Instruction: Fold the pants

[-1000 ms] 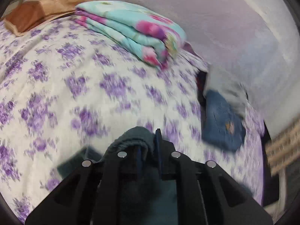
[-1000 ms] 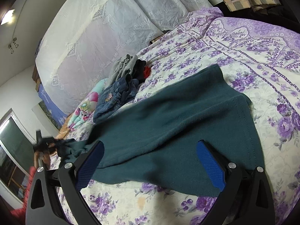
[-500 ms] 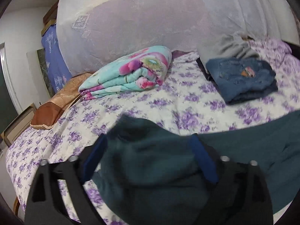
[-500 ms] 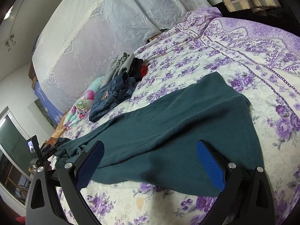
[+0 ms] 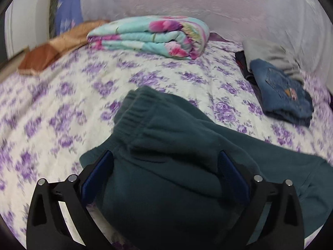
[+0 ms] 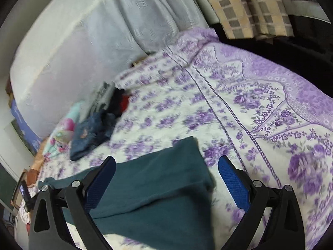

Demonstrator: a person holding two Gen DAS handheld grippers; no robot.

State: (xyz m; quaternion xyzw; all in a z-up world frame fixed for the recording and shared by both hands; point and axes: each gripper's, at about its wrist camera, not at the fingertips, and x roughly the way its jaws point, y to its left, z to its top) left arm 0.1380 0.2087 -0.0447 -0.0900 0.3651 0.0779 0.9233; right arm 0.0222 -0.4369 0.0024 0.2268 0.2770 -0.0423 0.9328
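Dark teal pants (image 5: 166, 145) lie spread on the purple-floral bedspread (image 5: 62, 104), elastic waistband bunched toward the left wrist view, leg end (image 6: 179, 166) flat in the right wrist view; left gripper (image 5: 164, 177) stands wide apart, holding nothing, over the waistband folds; right gripper (image 6: 166, 179) likewise spread, empty, above the leg; folded jeans (image 5: 278, 91) and a folded floral blanket (image 5: 154, 35) rest well apart beyond.

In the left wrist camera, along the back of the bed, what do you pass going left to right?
Brown pillow → folded floral blanket → grey garment → folded jeans.
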